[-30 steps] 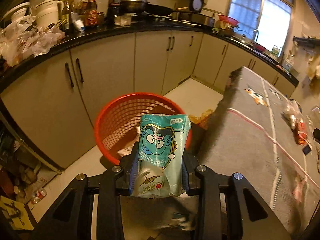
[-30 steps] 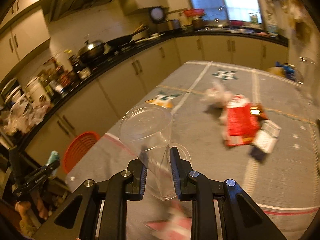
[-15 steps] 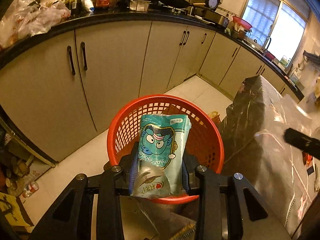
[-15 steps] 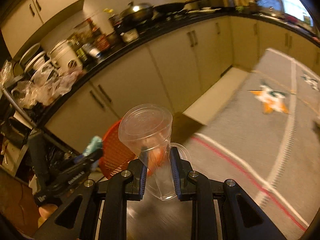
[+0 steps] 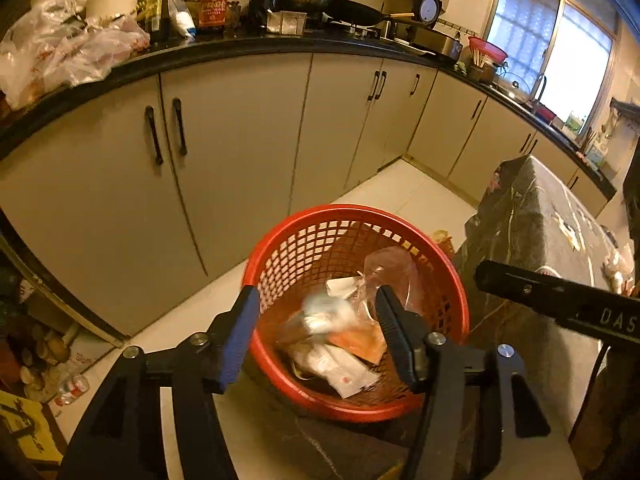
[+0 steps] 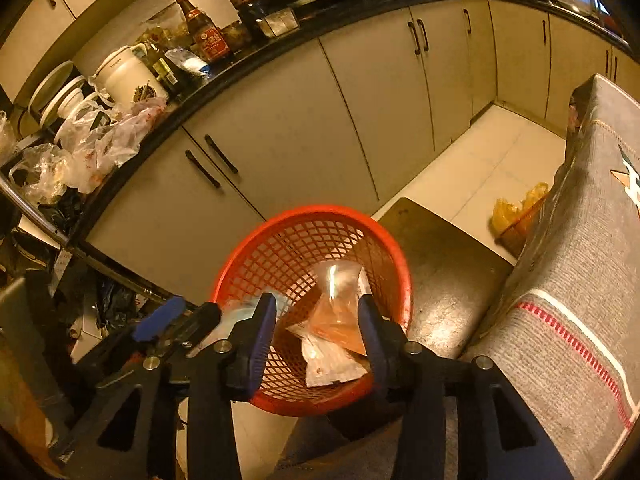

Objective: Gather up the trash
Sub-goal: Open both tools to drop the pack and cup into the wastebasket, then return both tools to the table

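Left gripper [image 5: 316, 316] and right gripper [image 6: 316, 318] jaws opening, nothing between them; blurred pouch [image 5: 326, 314] and cup [image 6: 336, 292] below in basket [image 5: 280, 224].

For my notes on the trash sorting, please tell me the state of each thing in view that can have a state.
Left tool: jaws opening, nothing between them.
Right tool: jaws opening, nothing gripped.
Red basket: upright on the floor, partly filled with wrappers.
Clear cup: in the basket, tilted.
Cabinet doors: closed.
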### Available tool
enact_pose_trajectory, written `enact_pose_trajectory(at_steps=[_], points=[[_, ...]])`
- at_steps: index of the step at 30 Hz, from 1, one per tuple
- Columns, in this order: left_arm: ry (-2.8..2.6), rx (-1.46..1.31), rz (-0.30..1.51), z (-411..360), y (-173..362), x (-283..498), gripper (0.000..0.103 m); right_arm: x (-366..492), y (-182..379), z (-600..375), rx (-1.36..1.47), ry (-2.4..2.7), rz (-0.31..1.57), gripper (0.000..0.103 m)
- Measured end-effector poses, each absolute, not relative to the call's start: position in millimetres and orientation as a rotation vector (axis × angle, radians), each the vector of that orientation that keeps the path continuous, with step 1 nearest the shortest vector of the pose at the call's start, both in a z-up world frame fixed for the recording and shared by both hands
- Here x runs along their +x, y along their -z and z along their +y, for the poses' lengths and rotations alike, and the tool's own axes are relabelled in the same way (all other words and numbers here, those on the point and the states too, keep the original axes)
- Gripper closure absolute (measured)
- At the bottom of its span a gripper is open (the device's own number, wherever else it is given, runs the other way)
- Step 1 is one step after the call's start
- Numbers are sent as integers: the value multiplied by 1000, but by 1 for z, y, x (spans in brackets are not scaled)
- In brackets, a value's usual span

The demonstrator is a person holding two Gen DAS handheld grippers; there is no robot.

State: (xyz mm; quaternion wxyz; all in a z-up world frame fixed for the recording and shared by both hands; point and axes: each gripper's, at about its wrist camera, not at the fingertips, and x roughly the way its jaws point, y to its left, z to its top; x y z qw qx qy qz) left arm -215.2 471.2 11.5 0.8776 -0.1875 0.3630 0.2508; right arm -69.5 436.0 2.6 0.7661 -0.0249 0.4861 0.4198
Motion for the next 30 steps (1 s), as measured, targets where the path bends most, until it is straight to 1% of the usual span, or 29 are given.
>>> enact_pose_trajectory(at_steps=[2, 4, 5, 15, 18, 30], points=[[-541, -372, 753, 467, -15, -219, 39, -69, -6, 424, -29, -905, 1055, 54], [-573, -348, 746, 461, -20, -225, 32, -70, -10, 414, -9, -894, 1049, 51], [-587, -339, 744, 458, -22, -228, 31, -72, -12, 408, -3, -888, 1044, 50], [-691, -282, 771, 433, -36, -242, 31, -99, -37, 344, 7, -817, 944, 47], [-693, -265, 772, 424, -39, -243, 31, -107, -42, 325, -10, -794, 915, 44], [-655, -193, 757, 377, -60, -242, 30, -122, -54, 260, 23, -739, 870, 41]])
